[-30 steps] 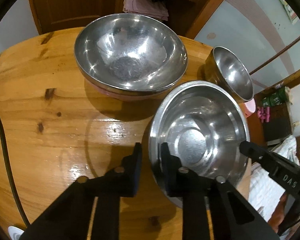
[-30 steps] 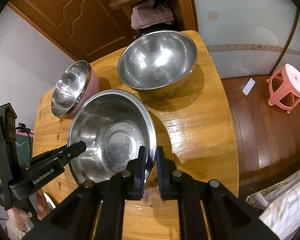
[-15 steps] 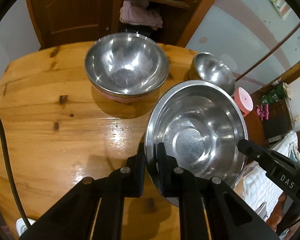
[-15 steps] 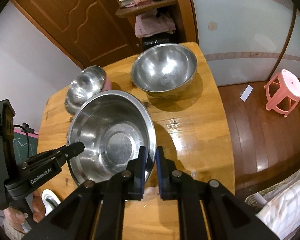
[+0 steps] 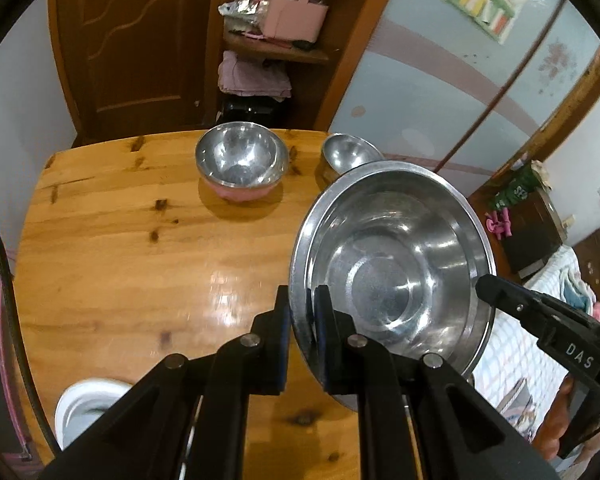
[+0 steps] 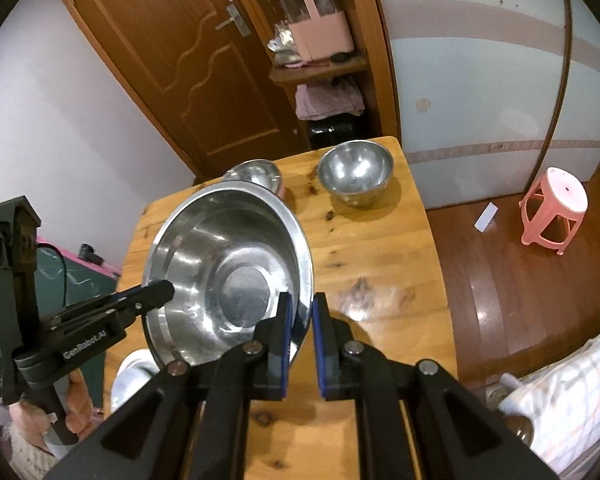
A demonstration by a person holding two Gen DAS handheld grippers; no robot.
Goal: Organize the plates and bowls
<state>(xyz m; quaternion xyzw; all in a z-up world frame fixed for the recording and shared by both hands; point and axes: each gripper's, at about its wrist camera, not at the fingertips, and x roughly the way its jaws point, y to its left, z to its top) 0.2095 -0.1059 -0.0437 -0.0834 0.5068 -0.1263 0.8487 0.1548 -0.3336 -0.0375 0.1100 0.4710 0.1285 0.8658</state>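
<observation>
Above the table (image 5: 112, 264), the left gripper (image 5: 302, 312) and right gripper (image 6: 300, 320) each pinch opposite rims of the big bowl (image 5: 392, 276), probably sharing its weight to keep it level.

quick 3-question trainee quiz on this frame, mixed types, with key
1. True or false: both grippers clamp the big bowl's rim.
2. How many other steel bowls stand on the table?
3. The bowl with the pink outside is: A) held, B) on the table, C) on the floor.

Key: 1 true: left gripper and right gripper grip opposite sides. 2 two. 3 B.
</observation>
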